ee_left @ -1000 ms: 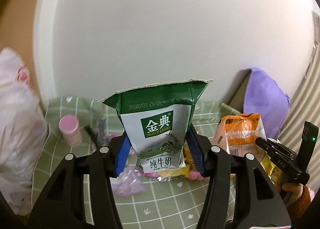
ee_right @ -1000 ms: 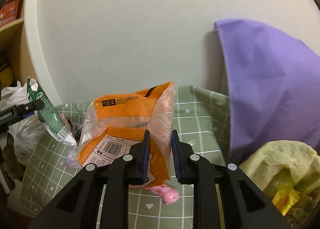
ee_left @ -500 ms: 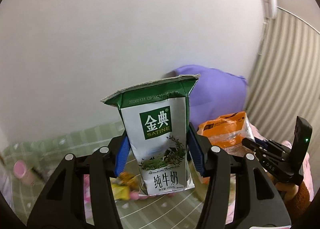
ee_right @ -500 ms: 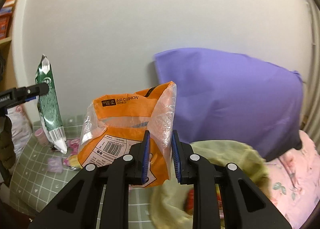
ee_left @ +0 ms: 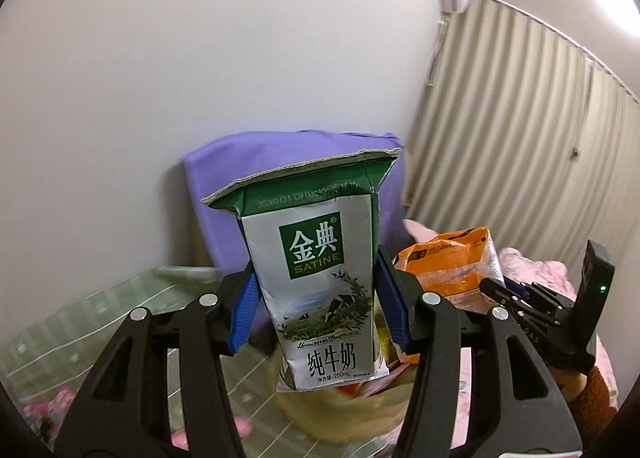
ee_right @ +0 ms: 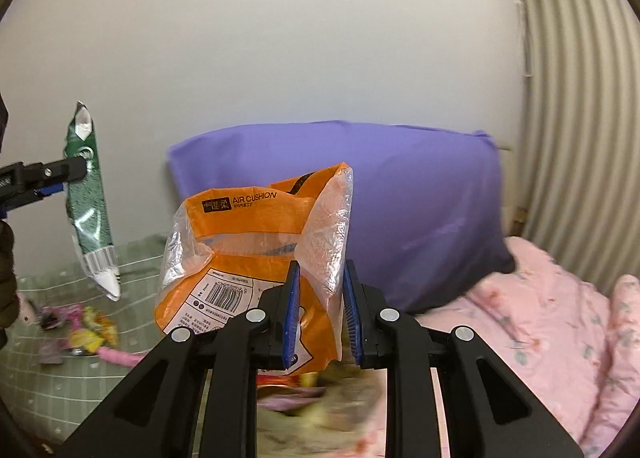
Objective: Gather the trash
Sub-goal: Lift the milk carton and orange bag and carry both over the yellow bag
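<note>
milk carton [ee_left: 320, 258]: "SATINE", "250mL"; orange bag [ee_right: 256, 258]: "AIR CUSHION"

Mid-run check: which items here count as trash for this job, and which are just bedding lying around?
Job items: milk carton in left gripper; orange plastic bag in right gripper; loose wrappers.

Just there: purple pillow; pink quilt; green checked sheet.

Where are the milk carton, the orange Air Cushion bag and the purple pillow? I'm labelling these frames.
milk carton [ee_left: 316, 258]: left wrist view, on its front panel at the green logo.
orange Air Cushion bag [ee_right: 256, 226]: right wrist view, on its orange front.
purple pillow [ee_right: 420, 210]: right wrist view, on its middle.
</note>
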Available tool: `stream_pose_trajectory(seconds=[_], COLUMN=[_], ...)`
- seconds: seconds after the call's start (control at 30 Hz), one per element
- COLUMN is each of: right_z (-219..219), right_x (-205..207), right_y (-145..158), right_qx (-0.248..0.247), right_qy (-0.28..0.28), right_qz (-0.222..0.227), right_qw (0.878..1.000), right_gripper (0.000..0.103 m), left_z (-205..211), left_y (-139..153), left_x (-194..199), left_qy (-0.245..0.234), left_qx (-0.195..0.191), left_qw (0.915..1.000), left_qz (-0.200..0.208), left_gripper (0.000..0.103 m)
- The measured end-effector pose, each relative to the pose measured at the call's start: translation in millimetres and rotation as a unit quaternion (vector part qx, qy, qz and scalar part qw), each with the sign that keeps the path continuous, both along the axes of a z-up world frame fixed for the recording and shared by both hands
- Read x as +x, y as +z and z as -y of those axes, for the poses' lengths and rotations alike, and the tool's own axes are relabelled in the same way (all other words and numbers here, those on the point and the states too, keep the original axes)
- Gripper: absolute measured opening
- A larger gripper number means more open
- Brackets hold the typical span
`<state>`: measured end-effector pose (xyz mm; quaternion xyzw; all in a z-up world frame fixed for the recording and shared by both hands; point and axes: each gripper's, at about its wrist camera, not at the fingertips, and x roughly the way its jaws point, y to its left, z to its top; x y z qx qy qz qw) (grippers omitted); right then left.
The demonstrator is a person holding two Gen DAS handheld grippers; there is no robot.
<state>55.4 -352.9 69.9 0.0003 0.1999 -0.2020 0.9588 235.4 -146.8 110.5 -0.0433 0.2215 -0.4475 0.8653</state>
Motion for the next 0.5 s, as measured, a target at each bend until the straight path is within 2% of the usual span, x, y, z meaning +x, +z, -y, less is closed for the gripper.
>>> stream_pose_trajectory(seconds=[0.13, 0.27, 0.4, 0.5], right_z=[17.9, 24.5, 28.4, 39.1], right_x=[-2.2, 6.7, 21.6, 35.4], right_y=[1.4, -7.7, -24.5, -40.5], right_qx=[-0.018, -0.025, -0.006, 0.028], right_qy=[-0.029, -0.027, -0.003, 0.019], right_qz=[-0.021, -0.052, -0.073, -0.082], right_qw=[0.999, 0.998, 0.997, 0.996], right_gripper=[0.021, 0.021, 0.021, 0.021], left_z=[44.0, 88.6, 125.1, 141.0], left_y=[7.6, 1.1, -34.6, -73.7], left_x=[4.6, 13.2, 29.3, 42.8], left_qy=[-0.048, -0.087, -0.103, -0.103], left_qx=[-0.008, -0.005, 0.027, 0.065], left_qw=[0.9988, 0.9962, 0.9937, 0.9904], left_qz=[0.001, -0.009, -0.037, -0.065], left_gripper=[0.05, 0.05, 0.05, 0.05])
